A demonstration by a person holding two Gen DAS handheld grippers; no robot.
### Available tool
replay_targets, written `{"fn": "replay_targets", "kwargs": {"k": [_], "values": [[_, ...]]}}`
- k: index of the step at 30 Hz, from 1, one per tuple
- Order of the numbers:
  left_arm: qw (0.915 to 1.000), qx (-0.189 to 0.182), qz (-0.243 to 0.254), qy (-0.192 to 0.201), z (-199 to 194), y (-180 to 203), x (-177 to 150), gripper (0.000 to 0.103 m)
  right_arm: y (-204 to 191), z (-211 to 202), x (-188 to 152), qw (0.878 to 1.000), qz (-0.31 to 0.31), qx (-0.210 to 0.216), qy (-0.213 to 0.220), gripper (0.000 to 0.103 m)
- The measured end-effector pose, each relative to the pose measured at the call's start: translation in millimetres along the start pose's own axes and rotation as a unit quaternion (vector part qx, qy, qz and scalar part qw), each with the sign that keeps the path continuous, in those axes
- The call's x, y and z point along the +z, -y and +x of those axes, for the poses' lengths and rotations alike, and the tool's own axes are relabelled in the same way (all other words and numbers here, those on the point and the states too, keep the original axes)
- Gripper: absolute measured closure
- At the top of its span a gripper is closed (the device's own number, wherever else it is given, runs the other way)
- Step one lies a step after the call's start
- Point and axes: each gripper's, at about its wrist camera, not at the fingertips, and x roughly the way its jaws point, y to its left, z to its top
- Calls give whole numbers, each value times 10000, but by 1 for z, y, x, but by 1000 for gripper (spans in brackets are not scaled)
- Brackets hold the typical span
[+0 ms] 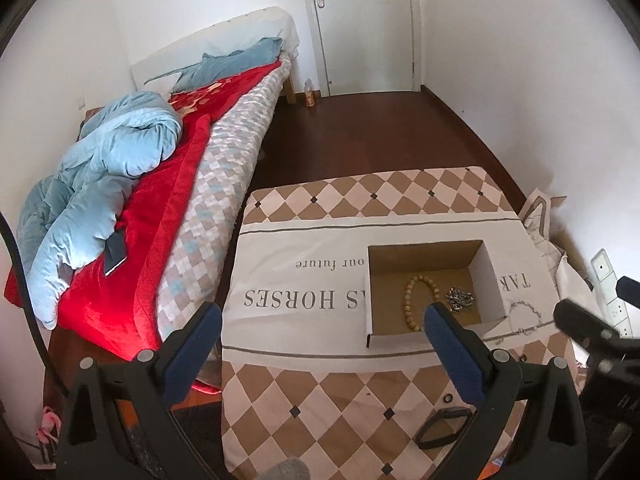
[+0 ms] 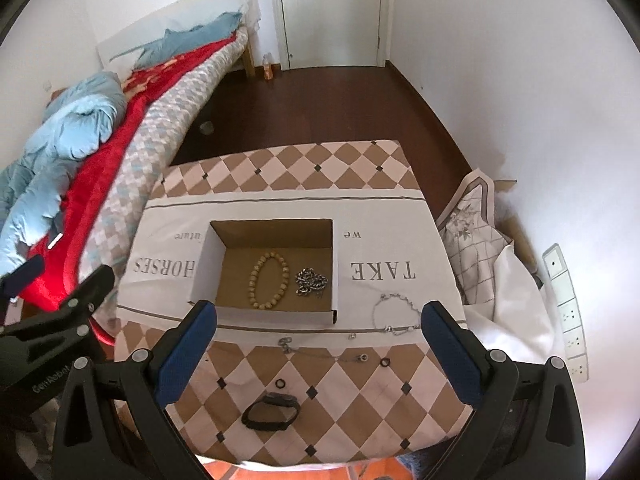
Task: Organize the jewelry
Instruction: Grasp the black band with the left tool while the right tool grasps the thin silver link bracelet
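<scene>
Nearest in the right wrist view, the right claw [image 2: 318,332] hangs wide open and empty above the front of the cloth-covered worktop [image 2: 248,184]. The left claw [image 1: 322,336] is likewise spread wide with nothing between its fingers, set toward the worktop's left edge.

Just beyond the right claw lies a black band [image 2: 271,411], with a small dark ring [image 2: 281,384] beside it. A little farther, a thin chain [image 2: 316,351] stretches across the cloth toward another dark ring [image 2: 385,362], and a silver bracelet [image 2: 394,314] sits to the right, near the box's front corner.

Behind those, the open cardboard box [image 2: 200,276] already holds a loop of wooden beads [image 2: 269,280] and a bunched metal chain [image 2: 311,281], lying apart on its floor. Five pieces look left to move.

The risks come mostly from the small, flat pieces. The thin chain lies flush on soft cloth, so a closing claw may pinch fabric along with it and drag the cover, shifting the rings or the light box. The rings could skid from between the blue pads [image 2: 184,356] or roll off the front edge. A dangling chain could also snag the box's near wall on the way in.

Beyond the worktop are bare floor, the bed [image 2: 168,92] and a closed door [image 2: 332,12].
</scene>
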Motion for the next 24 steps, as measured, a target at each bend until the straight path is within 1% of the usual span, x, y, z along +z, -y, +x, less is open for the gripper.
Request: {"fn": "replay_targets", "kwargs": {"k": [3,7,8,9,10,13,14,15,19,21,22,23,24], "values": [[9999,-85,63,-106,4,3,-11,0,15,-2,-8,9995,265,131,-69,0],[9978,-309,226,-547,25,16,-35,0,44,12,-27,9977,585,110,-329,1],[9963,-370,317,-710,35,23,-44,0,50,17,-32,9971,632,96,-410,4],[9950,-401,380,-832,41,28,-50,0,58,24,-37,9961,702,83,-530,9],[9924,-477,472,-1029,52,36,-59,0,65,29,-42,9950,772,81,-623,11],[9849,-685,644,-1456,74,56,-80,0,89,46,-60,9904,1028,82,-924,21],[9809,-796,680,-1639,83,63,-87,0,98,50,-65,9888,1109,81,-997,28],[9780,-877,716,-1751,89,69,-93,0,104,54,-69,9876,1156,76,-1063,32],[9660,-1121,952,-2126,111,93,-114,3,125,61,-82,9842,1325,-21,-1173,32],[9604,-1231,1056,-2267,120,103,-122,6,132,64,-84,9824,1400,-63,-1231,32],[9584,-1275,1061,-2321,123,105,-124,11,137,67,-85,9814,1445,-78,-1259,32],[9565,-1297,1071,-2385,126,107,-127,21,141,70,-85,9805,1486,-81,-1285,32],[9549,-1315,1084,-2432,129,109,-129,25,144,72,-86,9796,1528,-81,-1304,32]]}}
